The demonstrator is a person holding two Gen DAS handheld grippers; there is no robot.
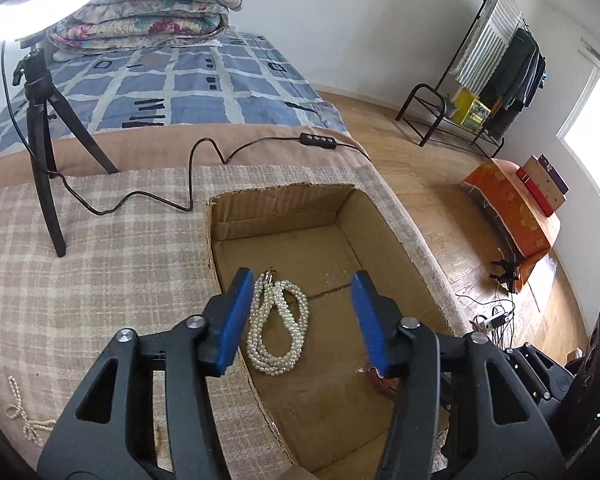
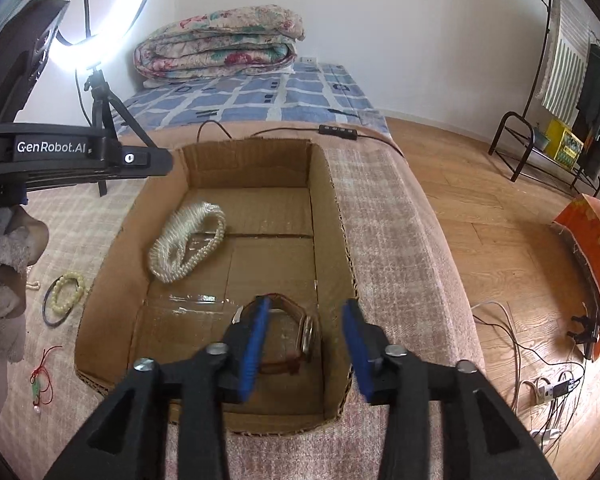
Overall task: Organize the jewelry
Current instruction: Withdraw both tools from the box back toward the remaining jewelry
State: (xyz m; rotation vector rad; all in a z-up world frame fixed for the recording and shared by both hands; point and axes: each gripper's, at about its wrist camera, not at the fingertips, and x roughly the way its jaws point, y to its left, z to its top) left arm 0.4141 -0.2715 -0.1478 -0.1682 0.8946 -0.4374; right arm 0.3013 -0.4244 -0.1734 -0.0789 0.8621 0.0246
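Note:
An open cardboard box (image 1: 380, 216) sits sunk in the plaid-covered surface. A coiled multi-strand pearl necklace (image 1: 278, 324) lies on the box floor at the left. My left gripper (image 1: 302, 280) hovers over it, open, and its blue pads touch nothing. In the right wrist view the same necklace (image 2: 188, 240) lies at the back left of the box (image 2: 252, 168). A brown-strapped wristwatch (image 2: 300, 332) rests on the box floor near the front. My right gripper (image 2: 307, 304) stands open just above it, and its left finger hides part of the strap.
Left of the box on the plaid cloth lie a pale bead bracelet (image 2: 68, 286), a thin black bangle (image 2: 50, 308), a red cord pendant (image 2: 40, 376) and a small pearl string (image 1: 24, 416). A ring-light tripod (image 1: 44, 152) and its cable (image 1: 318, 138) stand behind. The surface drops to wooden floor on the right.

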